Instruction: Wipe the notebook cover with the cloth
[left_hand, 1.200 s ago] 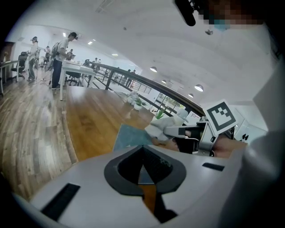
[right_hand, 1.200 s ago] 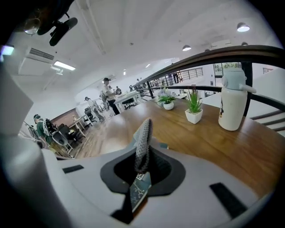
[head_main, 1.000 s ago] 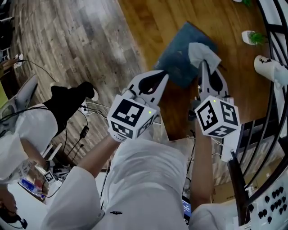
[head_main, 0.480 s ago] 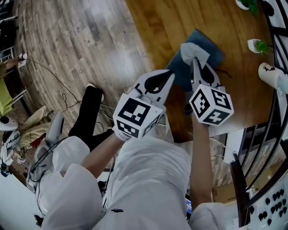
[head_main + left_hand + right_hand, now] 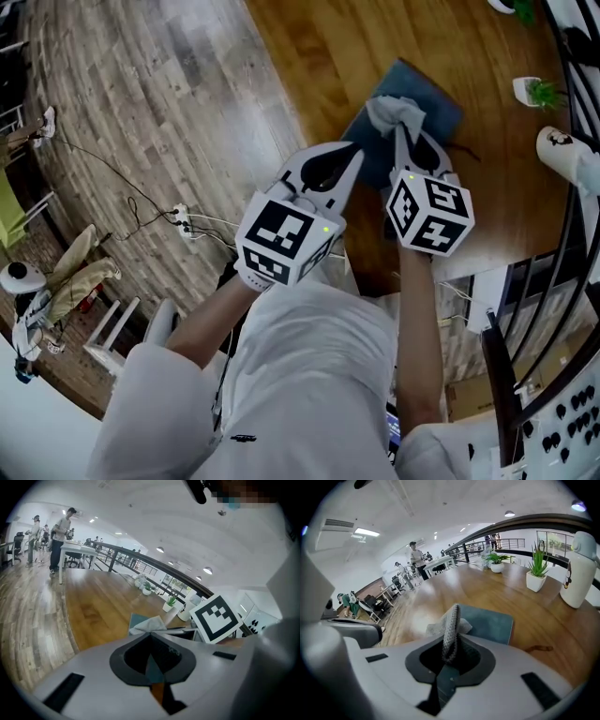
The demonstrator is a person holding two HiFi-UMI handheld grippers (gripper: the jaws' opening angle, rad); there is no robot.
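Wooden worktop [image 5: 375, 37] with a wiping stroke under way, described nearest first. Left gripper [image 5: 353, 155]: jaws closed on nothing, tips at the notebook's near left edge; whether they touch it cannot be judged. Right gripper [image 5: 399, 131]: jaws clamped on a gathered fold of the grey cloth [image 5: 450, 620], which rises as a ridge between them and spreads in a loose wad just ahead of the tips. Under and beyond that wad lies the teal notebook [image 5: 492, 621], flat on the worktop, its far part uncovered. Further ahead and to the right of the right jaws stand a small potted plant [image 5: 536, 573] and a white bottle [image 5: 579, 569], both well apart from the notebook. For a clean wipe, the wad is probably best pressed flat and drawn in overlapping strokes across the exposed cover, with the jaw tips kept off the surface. The idle left jaws could pin the near edge so the notebook does not slide.
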